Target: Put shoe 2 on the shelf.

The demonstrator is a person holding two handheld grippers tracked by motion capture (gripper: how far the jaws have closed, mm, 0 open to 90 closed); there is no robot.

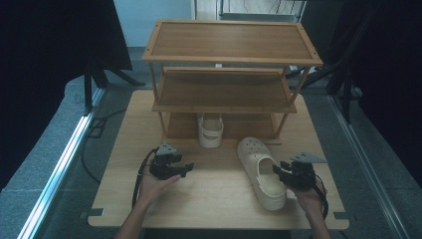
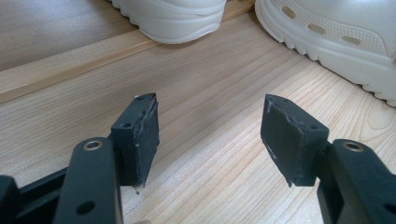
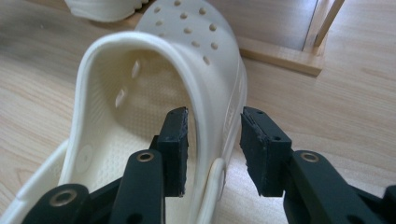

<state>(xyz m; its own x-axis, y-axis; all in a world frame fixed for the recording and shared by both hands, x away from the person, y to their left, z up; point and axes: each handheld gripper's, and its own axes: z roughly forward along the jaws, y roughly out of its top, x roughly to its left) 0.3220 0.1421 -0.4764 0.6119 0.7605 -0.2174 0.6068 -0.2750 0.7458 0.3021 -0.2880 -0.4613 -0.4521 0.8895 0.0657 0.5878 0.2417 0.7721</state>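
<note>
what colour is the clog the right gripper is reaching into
Cream, off-white all over, with small round holes across the toe of the clog. Right gripper view shows it best.

Left hand [image 1: 152, 185] cradles the left gripper [image 1: 188, 168] from below at near left, forearm entering from the bottom edge. Jaws wide apart, nothing between them, pointing right. Right hand [image 1: 309, 195] holds the right gripper [image 1: 276, 170] at near right, jaws pointing left, parted and straddling a clog's [image 1: 261, 172] side wall, one inside, one outside.

Three-tier wooden shelf rack [image 1: 224, 89] on table [image 1: 214, 199]
</note>
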